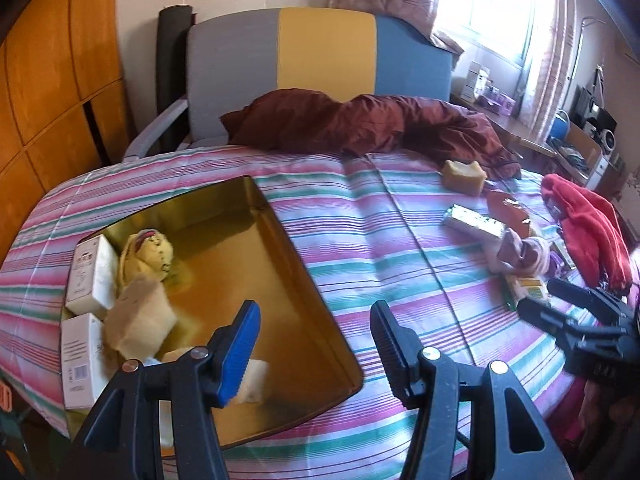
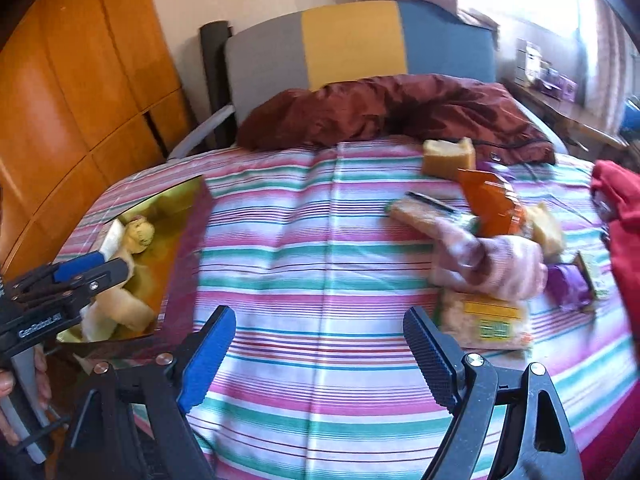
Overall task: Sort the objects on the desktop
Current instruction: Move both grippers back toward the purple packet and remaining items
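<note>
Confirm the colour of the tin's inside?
Shiny gold inside the tin; clearest in the left wrist view.

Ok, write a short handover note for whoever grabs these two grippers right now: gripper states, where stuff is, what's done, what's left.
Left gripper: open, empty, over the gold tin's near right edge.
Right gripper: open, empty, over bare striped sheet, facing the pile.
Done: in the tin are two white boxes, a yellow plush and pale sponge blocks.
Left on the sheet: a sponge near the brown duvet, an orange packet, a pink sock, a snack bag, a purple packet and a foil bar.
The red cloth lies at the right edge.
</note>
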### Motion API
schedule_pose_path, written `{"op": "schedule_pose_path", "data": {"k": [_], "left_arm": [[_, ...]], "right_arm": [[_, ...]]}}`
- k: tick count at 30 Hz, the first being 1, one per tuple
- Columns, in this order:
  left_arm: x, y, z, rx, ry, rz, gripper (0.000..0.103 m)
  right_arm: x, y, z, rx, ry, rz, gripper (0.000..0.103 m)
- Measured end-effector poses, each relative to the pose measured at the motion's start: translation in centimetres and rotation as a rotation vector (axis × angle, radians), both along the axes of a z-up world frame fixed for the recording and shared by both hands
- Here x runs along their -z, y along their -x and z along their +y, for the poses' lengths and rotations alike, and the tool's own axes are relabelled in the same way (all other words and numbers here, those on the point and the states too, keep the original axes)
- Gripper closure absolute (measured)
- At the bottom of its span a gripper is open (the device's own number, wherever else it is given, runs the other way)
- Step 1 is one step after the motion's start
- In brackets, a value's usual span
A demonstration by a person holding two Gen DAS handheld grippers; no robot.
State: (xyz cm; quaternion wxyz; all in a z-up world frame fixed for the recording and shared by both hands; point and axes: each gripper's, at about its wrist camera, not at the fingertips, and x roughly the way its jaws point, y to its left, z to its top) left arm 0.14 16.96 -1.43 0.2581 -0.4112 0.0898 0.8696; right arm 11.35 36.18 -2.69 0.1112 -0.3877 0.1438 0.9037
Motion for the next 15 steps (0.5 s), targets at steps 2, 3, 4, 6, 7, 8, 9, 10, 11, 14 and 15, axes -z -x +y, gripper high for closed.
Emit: {"op": "schedule_pose_path", "data": {"k": [2, 3, 4, 6, 7, 8, 9, 10, 11, 14, 15], "left_arm": [[0.1, 0.0, 0.4, 0.011, 0.003, -0.004, 0.045], [0.1, -0.1, 0.7, 0.016, 0.007, -0.004, 0.045], [0.2, -0.1, 1.0, 0.020, 0.011, -0.004, 0.045], [0.3, 0.0, 1.5, 0.032, 0.012, -0.013, 0.045], [0.4, -0.1, 1.6, 0.038, 0.012, -0.018, 0.045], [0.5, -0.1, 1.8, 0.043, 0.011, -0.020, 0.045], [0.5, -0.1, 2.1, 0.049, 0.014, -0.021, 0.045], [0.6, -0.2, 2.4, 0.055, 0.017, -0.020, 0.045], [0.6, -0.2, 2.6, 0.062, 0.019, -0.022, 0.045], [0.8, 0.0, 3.3, 0.086, 0.014, -0.043, 0.045], [0.8, 0.0, 3.5, 0.090, 0.017, -0.044, 0.045]], "right_arm": [[0.1, -0.7, 1.8, 0.037, 0.008, -0.006, 0.017], [0.0, -1.0, 2.5, 0.052, 0.015, -0.009, 0.017], [0.0, -1.4, 3.6, 0.073, 0.025, -0.011, 0.017], [0.0, -2.2, 5.5, 0.113, 0.038, -0.019, 0.017], [-0.1, -2.7, 6.6, 0.138, 0.049, -0.025, 0.017], [-0.2, -3.4, 8.0, 0.167, 0.068, -0.023, 0.017], [-0.3, -3.7, 8.7, 0.182, 0.077, -0.021, 0.017], [-0.3, -4.3, 9.8, 0.207, 0.085, -0.022, 0.017], [-0.4, -4.9, 11.2, 0.238, 0.087, -0.035, 0.017], [-0.3, -6.2, 14.2, 0.295, 0.071, -0.062, 0.024], [-0.2, -6.4, 15.0, 0.308, 0.059, -0.075, 0.027]]}}
